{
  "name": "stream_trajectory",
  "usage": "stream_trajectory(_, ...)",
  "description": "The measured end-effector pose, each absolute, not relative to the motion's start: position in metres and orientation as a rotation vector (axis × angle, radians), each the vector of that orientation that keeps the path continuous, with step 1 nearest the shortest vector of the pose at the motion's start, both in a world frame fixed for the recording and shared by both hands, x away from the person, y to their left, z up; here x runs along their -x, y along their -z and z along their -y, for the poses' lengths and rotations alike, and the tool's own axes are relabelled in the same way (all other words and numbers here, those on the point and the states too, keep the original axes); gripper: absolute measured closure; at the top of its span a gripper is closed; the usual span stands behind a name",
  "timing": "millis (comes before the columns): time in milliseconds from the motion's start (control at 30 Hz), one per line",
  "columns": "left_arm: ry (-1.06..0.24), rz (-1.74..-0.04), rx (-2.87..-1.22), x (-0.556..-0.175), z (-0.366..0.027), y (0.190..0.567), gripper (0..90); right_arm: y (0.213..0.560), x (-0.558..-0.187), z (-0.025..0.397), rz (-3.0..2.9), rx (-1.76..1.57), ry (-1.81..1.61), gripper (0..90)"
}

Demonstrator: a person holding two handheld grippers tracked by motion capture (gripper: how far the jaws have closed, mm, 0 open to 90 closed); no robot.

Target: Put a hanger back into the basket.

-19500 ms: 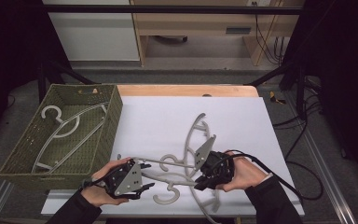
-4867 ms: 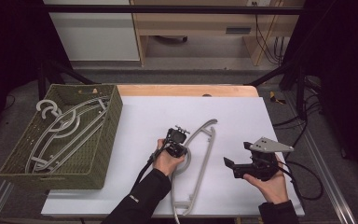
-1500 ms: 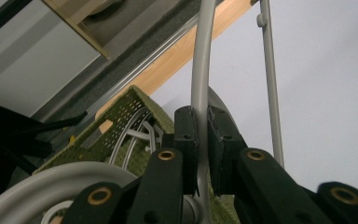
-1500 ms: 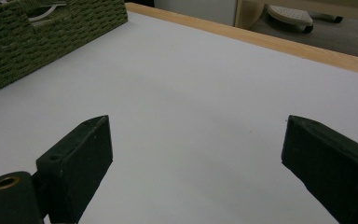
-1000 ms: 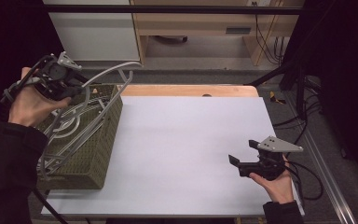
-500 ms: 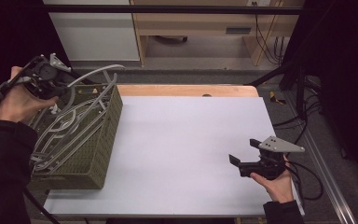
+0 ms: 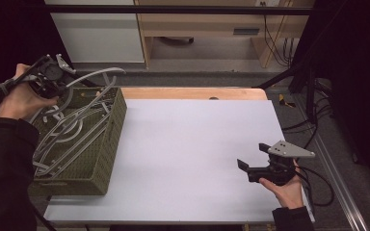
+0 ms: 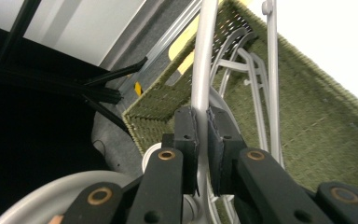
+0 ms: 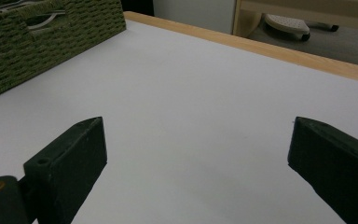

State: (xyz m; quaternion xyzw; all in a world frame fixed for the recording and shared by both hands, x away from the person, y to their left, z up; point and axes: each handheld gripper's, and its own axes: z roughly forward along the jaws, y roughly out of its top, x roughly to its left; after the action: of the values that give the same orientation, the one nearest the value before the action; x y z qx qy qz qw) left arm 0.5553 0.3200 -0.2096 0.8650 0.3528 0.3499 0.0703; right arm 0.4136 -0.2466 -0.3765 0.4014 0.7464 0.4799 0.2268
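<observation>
Upper left, my left gripper (image 7: 53, 77) clamps a hanger (image 8: 200, 70) over the basket (image 7: 107, 139); lower right, my right gripper (image 7: 254, 161) gapes wide.

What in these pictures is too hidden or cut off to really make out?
- Number of hangers in the basket: high view, they overlap in a tangle.
- Held hanger beyond the left gripper: left gripper view, cut by the top edge.
- Basket's far side: right gripper view, cut by the frame's corner.
- Right gripper jaw tips: high view, small and dark.
</observation>
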Motion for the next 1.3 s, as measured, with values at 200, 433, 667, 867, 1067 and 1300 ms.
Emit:
stream_trajectory(200, -1.026, -1.098, -2.629, -0.563, -0.328, 0.223, 83.5, 0.376, -0.413, 0.248, -2.053, -1.114, -1.326, 5.1)
stream_trajectory(433, -0.994, -1.177, -2.641, -0.568, -0.347, 0.250, 83.4, 0.376, -0.414, 0.249, -2.054, -1.113, -1.325, 5.3)
stream_trajectory(667, -0.933, -1.250, -2.635, -0.573, -0.364, 0.277, 83.5, 0.378, -0.415, 0.248, -2.065, -1.115, -1.313, 5.3)
stream_trajectory(867, -0.889, -1.253, -2.631, -0.577, -0.367, 0.299, 83.4, 0.379, -0.415, 0.247, -2.064, -1.122, -1.310, 5.2)
stream_trajectory(1067, -0.901, -1.274, -2.643, -0.582, -0.364, 0.307, 83.3, 0.379, -0.415, 0.247, -2.065, -1.121, -1.311, 5.2)
stream_trajectory(1300, -0.860, -1.288, -2.645, -0.587, -0.362, 0.320, 82.3, 0.379, -0.414, 0.248, -2.064, -1.117, -1.312, 5.2)
